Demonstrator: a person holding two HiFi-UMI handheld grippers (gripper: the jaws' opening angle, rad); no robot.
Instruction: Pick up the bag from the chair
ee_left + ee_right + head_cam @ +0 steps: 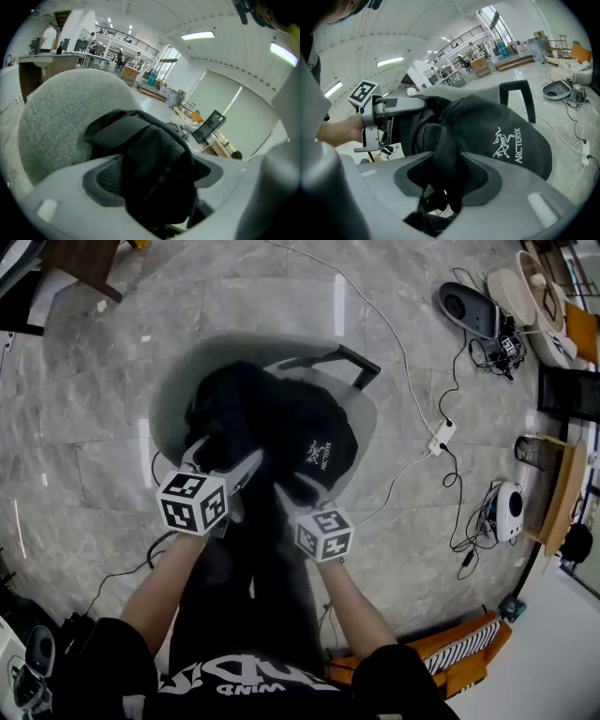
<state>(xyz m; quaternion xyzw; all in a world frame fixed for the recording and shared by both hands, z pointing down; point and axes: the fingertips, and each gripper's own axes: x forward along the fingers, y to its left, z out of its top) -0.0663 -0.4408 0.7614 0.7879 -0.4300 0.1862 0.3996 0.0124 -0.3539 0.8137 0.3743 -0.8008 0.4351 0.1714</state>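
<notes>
The head camera is looking steeply down from above the black fabric bag [281, 427] on the grey upholstered chair [169, 399]. Each claw camera is sitting right against that bag, facing outward across the hall; the right claw [450, 180] camera is also catching the left claw [419, 104].

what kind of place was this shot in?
Probably an open-plan lab or office: stone floor with a power strip and loose cables, a monitor, and a railed mezzanine in the background.
</notes>
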